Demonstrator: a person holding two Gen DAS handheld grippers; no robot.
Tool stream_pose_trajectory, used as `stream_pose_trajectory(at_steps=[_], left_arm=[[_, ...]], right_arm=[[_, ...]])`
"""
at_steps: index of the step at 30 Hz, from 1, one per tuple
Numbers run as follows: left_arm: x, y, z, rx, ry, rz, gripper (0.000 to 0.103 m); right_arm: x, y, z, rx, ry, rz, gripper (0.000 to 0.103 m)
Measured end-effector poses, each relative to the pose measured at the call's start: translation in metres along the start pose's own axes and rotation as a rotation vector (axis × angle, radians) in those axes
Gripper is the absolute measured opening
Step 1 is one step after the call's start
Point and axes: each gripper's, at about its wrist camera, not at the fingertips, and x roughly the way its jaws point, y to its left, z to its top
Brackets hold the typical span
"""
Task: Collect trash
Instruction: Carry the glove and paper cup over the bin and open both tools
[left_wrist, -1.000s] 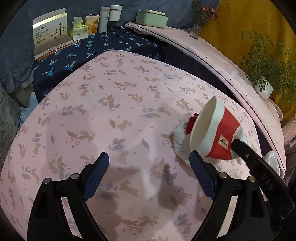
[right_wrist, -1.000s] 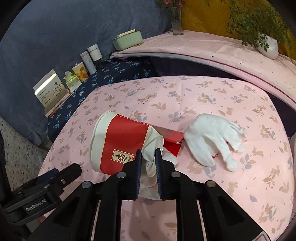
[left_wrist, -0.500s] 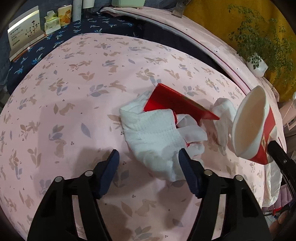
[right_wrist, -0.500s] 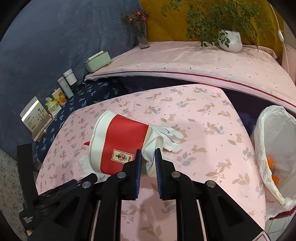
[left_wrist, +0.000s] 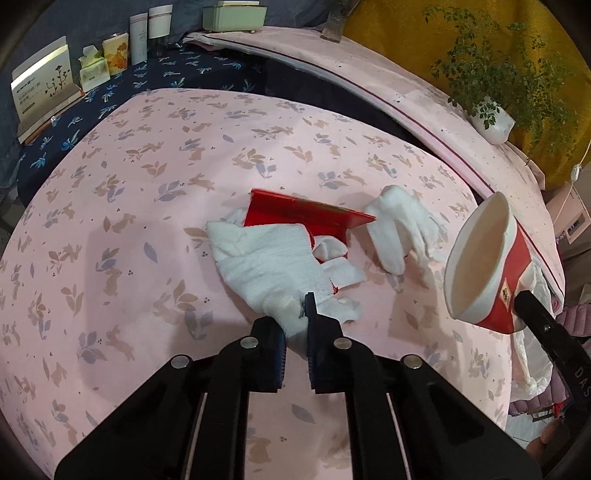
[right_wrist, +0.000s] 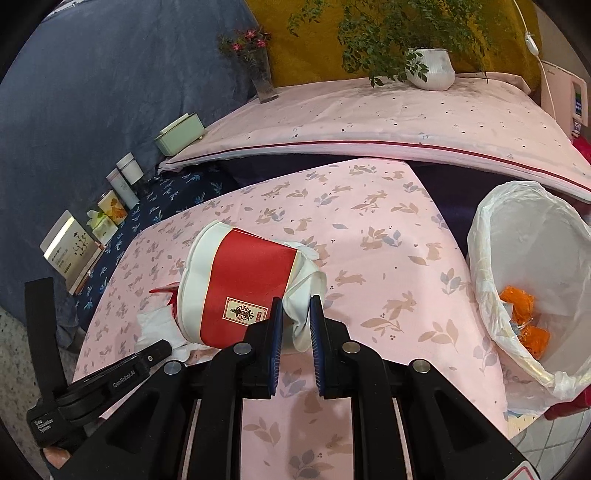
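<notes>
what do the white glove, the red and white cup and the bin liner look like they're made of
White glove: knitted cotton-like fabric, matte; ribbed weave shows and it lies limp.
Red and white cup: likely coated paper, slight sheen; its pinched base has creased flat.
Bin liner: thin translucent plastic film, glossy, wrinkled and folded over the rim.

a potted plant (right_wrist: 430, 68) and a flower vase (right_wrist: 263, 79) stand on the raised pink ledge (right_wrist: 369, 122).

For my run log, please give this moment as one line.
left gripper: shut on white glove | right gripper: shut on paper cup | trash bin: not yet reached
</notes>
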Motion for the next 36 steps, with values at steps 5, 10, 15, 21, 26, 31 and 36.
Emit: stream_pose_trajectory(at_steps=[5, 10, 15, 21, 26, 31, 36], left_arm=[[-0.023, -0.032, -0.002, 0.047, -0.033, -0.027, 0.008], [-0.045, -0.072, -0.004, 0.11, -0.067, -0.066, 0.008], [-0.058, -0.115, -0.007, 0.176, -0.091, -0.099, 0.008], [-0.065, -0.168, -0.016, 0.265, -0.098, -0.137, 0.008], [-0.066, -0.215, -0.026, 0.343, -0.094, -0.181, 0.008], [-0.063, -0.258, -0.036, 0.421, -0.078, -0.228, 0.008], [-0.056, -0.293, -0.045, 0.493, -0.055, -0.276, 0.009]], right_arm=[[-0.022, -0.016, 0.001, 0.027, -0.031, 0.005, 0.014], [-0.044, -0.034, 0.002, 0.053, -0.066, -0.001, 0.014], [-0.065, -0.059, 0.003, 0.086, -0.099, -0.016, 0.014], [-0.088, -0.099, 0.002, 0.139, -0.131, -0.049, 0.014], [-0.105, -0.132, 0.001, 0.181, -0.156, -0.091, 0.014], [-0.121, -0.167, -0.002, 0.231, -0.182, -0.137, 0.014], [-0.132, -0.201, -0.005, 0.28, -0.195, -0.183, 0.014]])
